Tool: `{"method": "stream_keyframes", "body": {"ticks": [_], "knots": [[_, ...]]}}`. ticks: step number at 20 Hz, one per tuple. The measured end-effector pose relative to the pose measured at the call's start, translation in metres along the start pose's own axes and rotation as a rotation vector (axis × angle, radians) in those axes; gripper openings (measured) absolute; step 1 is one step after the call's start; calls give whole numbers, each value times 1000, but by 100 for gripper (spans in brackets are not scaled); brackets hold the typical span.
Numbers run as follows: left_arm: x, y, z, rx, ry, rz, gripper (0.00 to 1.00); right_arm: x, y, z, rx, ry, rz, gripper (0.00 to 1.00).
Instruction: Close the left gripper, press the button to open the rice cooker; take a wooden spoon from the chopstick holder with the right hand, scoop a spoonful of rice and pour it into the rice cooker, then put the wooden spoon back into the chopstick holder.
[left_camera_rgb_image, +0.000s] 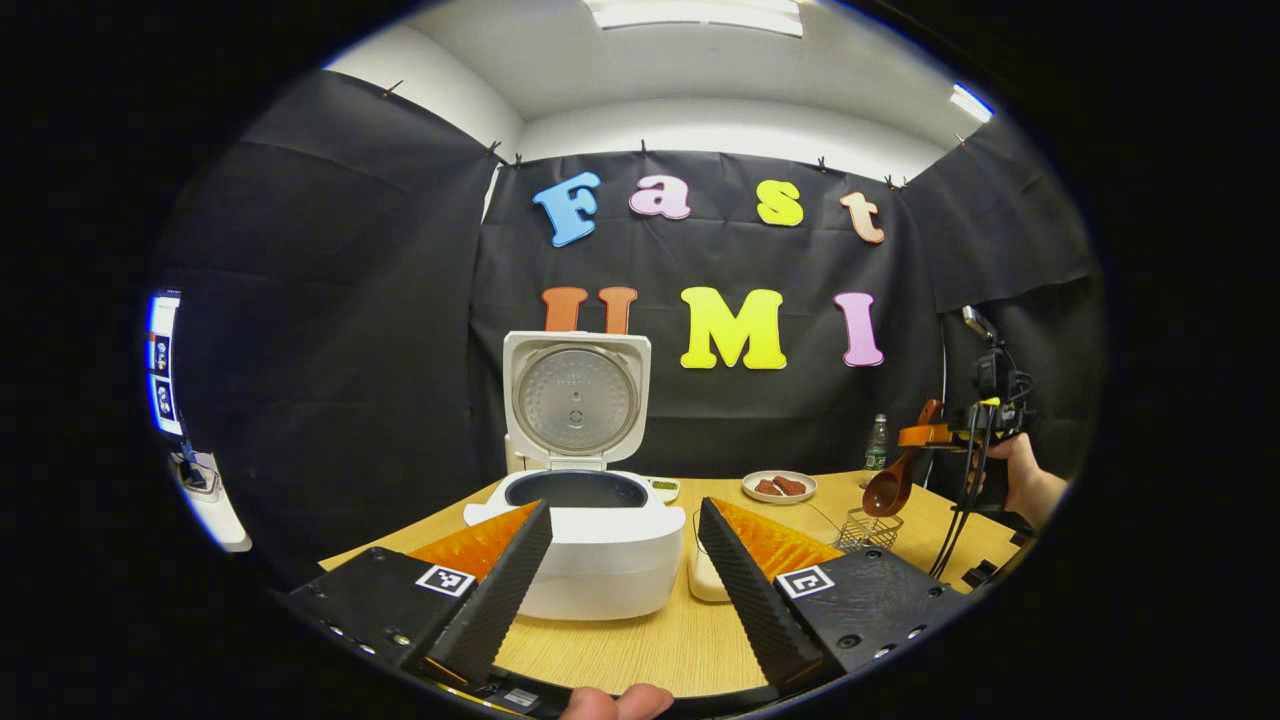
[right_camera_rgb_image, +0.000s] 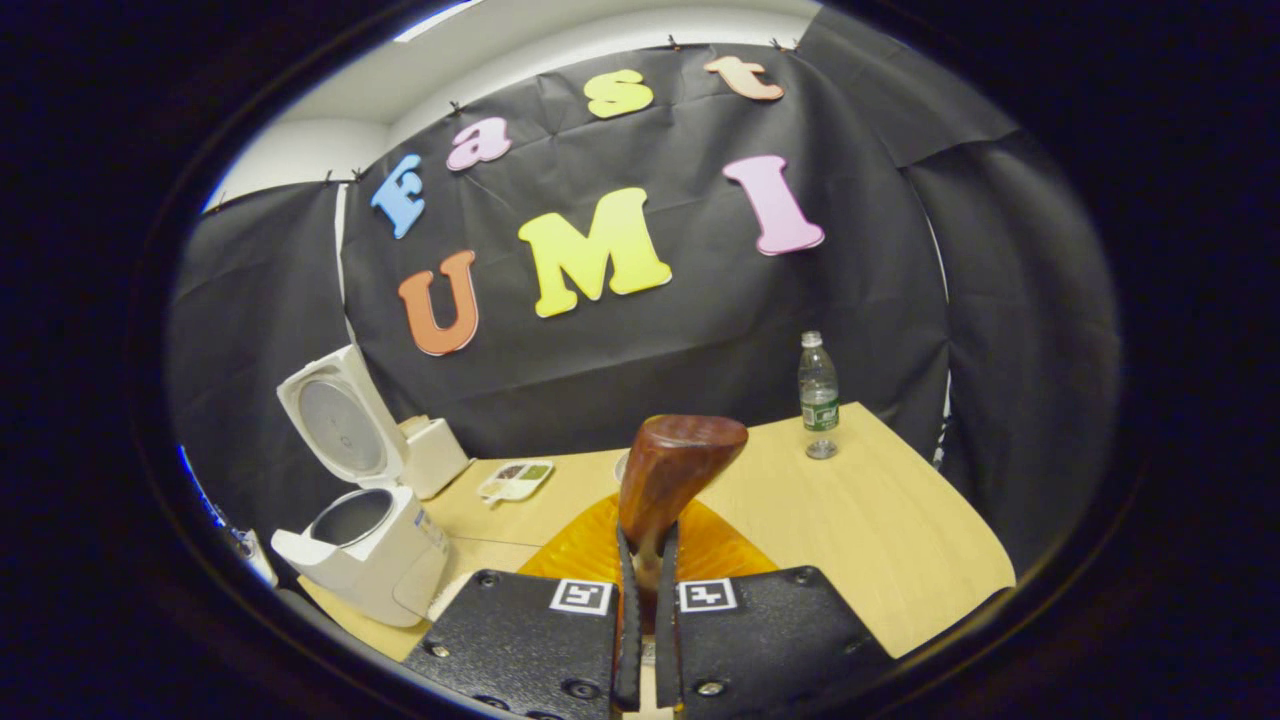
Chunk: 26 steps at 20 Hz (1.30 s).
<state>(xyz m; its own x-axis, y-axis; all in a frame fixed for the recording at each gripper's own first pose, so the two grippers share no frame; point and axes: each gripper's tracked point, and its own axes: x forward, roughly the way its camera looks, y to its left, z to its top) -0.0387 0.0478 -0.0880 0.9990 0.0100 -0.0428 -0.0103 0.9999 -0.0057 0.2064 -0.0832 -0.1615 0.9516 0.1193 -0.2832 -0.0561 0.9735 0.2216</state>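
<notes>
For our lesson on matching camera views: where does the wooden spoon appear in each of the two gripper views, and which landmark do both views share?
Left gripper view: the wooden spoon hangs at the far right, bowl down, above a wire basket, held by the right claw.
Right gripper view: it stands bottom centre, handle end up, clamped in the claw.
Shared landmark: the open white rice cooker.

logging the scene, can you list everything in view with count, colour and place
rice cooker: 1, white, lid open, table's left
wooden spoon: 1, brown, held above wire basket
wire basket: 1, metal, table's right
plate: 1, white, brown food, behind cooker
small dish: 1, white, sectioned, near cooker
water bottle: 1, clear, back edge
table: 1, light wood
left gripper: open, facing cooker
right gripper: shut on spoon handle
hand: holds right gripper
</notes>
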Motion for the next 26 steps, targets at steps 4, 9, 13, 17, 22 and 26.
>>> {"method": "stream_keyframes", "body": {"ticks": [4, 9, 13, 17, 22, 26], "knots": [[2, 2, -5, 3, 12, 4, 94, 13, -12, -27, 29, 10, -33, 11], [0, 9, -9, 5, 25, 15, 94, 25, -24, -54, 75, 18, -70, 11], [3, 12, -12, 2, 33, 23, 94, 30, -20, -71, 106, 30, -60, 14], [5, 10, -17, -2, 44, 26, 94, 28, -18, -68, 142, -1, -38, 22], [11, 6, -8, -12, 34, 18, 94, 13, -24, -49, 78, -67, -70, 75], [23, 1, 24, 3, -10, 5, 94, -10, -30, -10, -12, -177, -114, 100]]}}
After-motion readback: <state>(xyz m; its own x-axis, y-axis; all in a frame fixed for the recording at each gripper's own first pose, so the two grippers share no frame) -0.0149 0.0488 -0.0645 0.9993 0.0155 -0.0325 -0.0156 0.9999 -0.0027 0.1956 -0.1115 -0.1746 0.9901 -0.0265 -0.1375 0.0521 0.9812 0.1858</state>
